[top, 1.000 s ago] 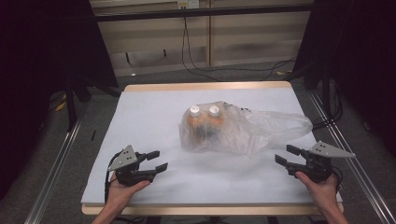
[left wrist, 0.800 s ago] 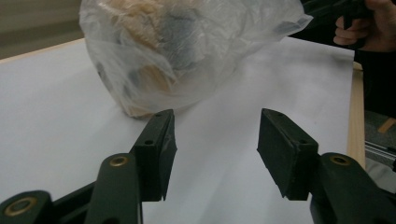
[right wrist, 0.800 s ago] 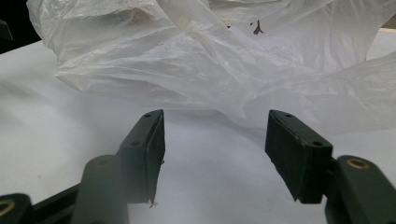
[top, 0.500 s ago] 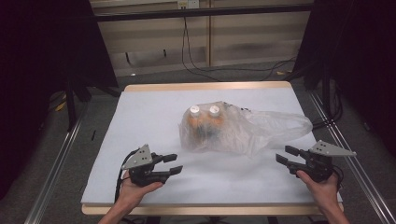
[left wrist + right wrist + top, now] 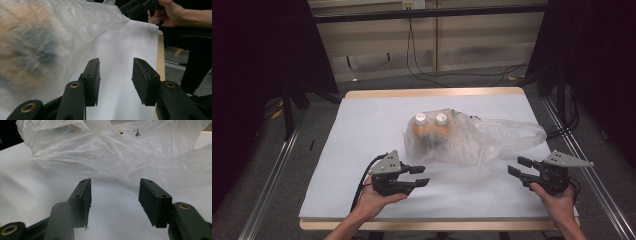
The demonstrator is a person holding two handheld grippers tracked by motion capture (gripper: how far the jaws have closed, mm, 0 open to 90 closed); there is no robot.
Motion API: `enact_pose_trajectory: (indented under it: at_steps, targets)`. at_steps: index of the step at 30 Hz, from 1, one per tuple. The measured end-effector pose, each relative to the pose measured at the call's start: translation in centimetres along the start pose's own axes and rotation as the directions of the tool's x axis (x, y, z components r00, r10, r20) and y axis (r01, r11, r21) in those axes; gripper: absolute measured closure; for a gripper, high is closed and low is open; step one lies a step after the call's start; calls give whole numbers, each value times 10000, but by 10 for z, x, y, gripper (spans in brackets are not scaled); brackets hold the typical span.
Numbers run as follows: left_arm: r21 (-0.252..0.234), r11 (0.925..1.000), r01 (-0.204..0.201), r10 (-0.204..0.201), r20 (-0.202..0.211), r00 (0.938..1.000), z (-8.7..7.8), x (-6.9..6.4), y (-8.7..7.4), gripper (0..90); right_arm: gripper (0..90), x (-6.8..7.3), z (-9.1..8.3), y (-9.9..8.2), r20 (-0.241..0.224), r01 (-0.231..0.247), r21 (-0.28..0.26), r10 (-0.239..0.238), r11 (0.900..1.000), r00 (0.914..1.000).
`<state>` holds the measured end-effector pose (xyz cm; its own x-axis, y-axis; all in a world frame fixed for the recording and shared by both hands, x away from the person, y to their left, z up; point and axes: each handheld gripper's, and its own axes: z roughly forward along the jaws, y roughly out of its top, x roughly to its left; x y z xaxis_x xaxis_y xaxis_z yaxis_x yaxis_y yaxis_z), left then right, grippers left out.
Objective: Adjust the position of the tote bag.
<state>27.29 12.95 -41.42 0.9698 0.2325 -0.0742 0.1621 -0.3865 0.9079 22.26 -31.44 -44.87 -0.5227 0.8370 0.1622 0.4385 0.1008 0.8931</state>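
Left hand-held gripper [image 5: 419, 176] nearer bag [image 5: 472, 137] — narrower.

i count one plastic bag [image 5: 472, 137], two white bottle caps [image 5: 430, 118] inside it, and my two grippers.

Left gripper [image 5: 115, 80] jaws apart, just been closing, nothing between them, over white tabletop [image 5: 130, 45]. Clear plastic bag [image 5: 57, 32] just left of the left jaw, blurry orange-dark contents inside. Right hand [image 5: 167, 12] gripping the right gripper [image 5: 136, 6] at top right.
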Motion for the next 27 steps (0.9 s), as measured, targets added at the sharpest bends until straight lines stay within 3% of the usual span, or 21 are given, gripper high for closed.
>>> enact_pose_trajectory:
  at_steps: [6,18,19,27]
  targets:
    - [-102,9996,-269,273,356,9990,15,-3,14,577,441,-1,0,0,-38,-31,22,31,10000,10000]
    - [-246,9967,-777,792,637,9948,53,-4,42,550,440,-3,-1,-1,-63,-76,164,77,9998,9999]
    - [-312,9972,-676,694,605,9958,55,-6,44,540,441,-3,-1,-1,-42,-99,191,100,9998,9999]
    - [-222,9916,-1276,1292,1001,9866,81,-10,69,504,449,-5,-1,-1,4,-76,198,76,9998,10000]
